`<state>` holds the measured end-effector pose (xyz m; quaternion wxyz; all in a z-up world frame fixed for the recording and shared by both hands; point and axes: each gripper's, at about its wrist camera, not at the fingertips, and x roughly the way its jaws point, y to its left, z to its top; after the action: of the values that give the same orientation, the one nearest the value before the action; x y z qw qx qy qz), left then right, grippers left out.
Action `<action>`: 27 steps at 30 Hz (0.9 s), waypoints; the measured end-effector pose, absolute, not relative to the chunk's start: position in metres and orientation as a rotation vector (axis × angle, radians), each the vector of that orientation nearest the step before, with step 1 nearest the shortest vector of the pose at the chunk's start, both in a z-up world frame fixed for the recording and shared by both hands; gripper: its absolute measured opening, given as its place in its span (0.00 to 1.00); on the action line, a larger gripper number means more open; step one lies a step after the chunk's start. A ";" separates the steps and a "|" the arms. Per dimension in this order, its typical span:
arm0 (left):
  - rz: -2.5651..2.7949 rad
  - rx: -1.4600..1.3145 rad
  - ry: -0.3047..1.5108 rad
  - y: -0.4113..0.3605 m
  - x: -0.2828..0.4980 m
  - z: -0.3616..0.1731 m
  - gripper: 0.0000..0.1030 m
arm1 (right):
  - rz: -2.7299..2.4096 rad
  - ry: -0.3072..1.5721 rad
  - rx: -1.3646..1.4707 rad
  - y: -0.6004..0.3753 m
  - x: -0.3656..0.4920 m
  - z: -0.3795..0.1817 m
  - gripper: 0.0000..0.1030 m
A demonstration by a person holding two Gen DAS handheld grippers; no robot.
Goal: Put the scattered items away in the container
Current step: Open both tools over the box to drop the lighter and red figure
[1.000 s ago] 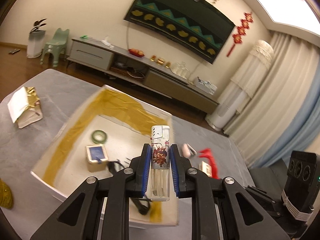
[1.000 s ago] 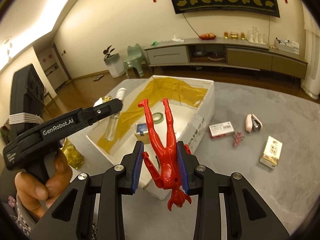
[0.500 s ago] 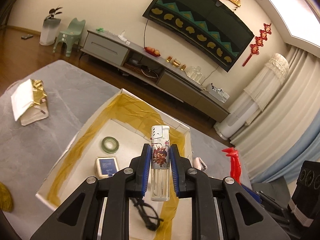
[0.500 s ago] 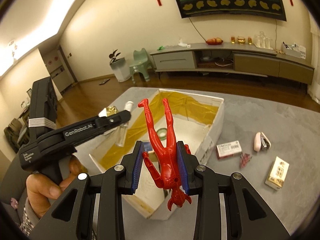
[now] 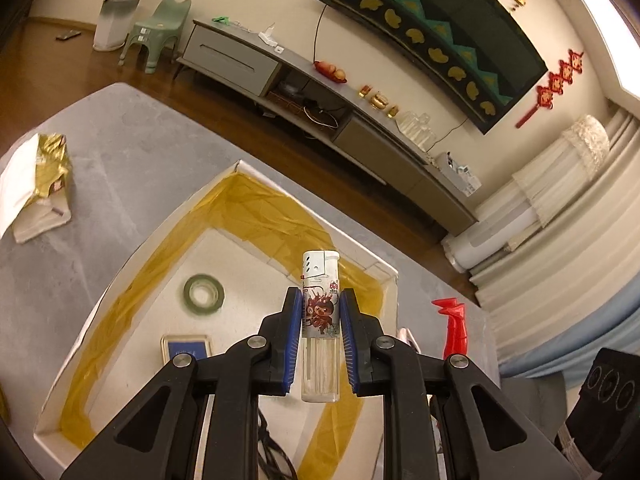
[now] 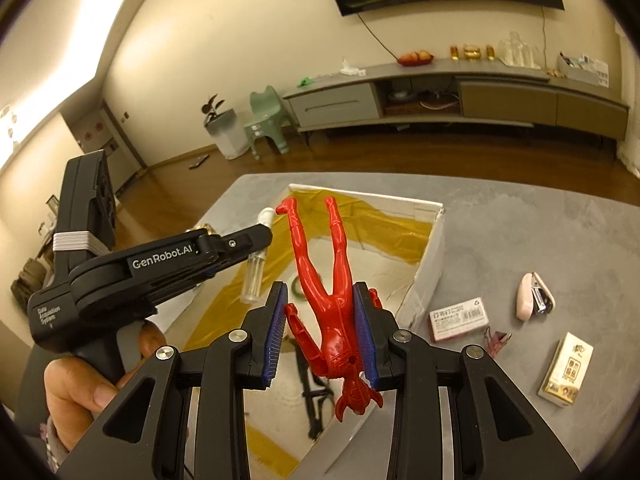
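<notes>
My left gripper (image 5: 320, 336) is shut on a clear lighter (image 5: 321, 320) with a cartoon print, held upright above the white cardboard box (image 5: 120, 280) lined with yellow tape. Inside the box lie a green tape roll (image 5: 203, 293), a blue-lidded tin (image 5: 187, 350) and a black cable (image 5: 272, 452). My right gripper (image 6: 324, 332) is shut on a red action figure (image 6: 328, 300), head down and legs up, over the box's near right wall (image 6: 430, 256). The left gripper (image 6: 244, 244) with the lighter (image 6: 256, 264) hangs over the box's left side in the right wrist view. The figure's legs (image 5: 454, 328) show in the left wrist view.
On the grey table right of the box lie a red-and-white small box (image 6: 460, 318), a pink stapler (image 6: 534, 296), a dark clip (image 6: 496, 338) and a gold tissue pack (image 6: 566, 368). A gold-and-white paper bag (image 5: 36, 184) lies far left. A hand (image 6: 92, 384) holds the left gripper's grip.
Both grippers have moved forward and over the box, each keeping its item. The box now fills more of both views.
</notes>
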<state>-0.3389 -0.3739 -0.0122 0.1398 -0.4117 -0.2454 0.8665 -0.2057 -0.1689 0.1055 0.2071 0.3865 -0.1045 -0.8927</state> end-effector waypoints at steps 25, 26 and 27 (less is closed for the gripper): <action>2.442 -1.252 -0.809 -0.405 -0.379 -0.047 0.49 | -2.438 -0.318 1.225 -0.177 -0.256 0.048 0.44; 2.445 -1.242 -0.814 -0.407 -0.375 -0.045 0.49 | -2.428 -0.329 1.219 -0.174 -0.250 0.050 0.44; 2.448 -1.238 -0.809 -0.407 -0.373 -0.044 0.49 | -2.422 -0.337 1.213 -0.171 -0.245 0.051 0.44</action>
<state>-0.3733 -0.4075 -0.0444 0.1403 -0.4285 -0.2801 0.8475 -0.2450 -0.1709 0.0514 0.2047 0.4350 -0.1210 -0.8685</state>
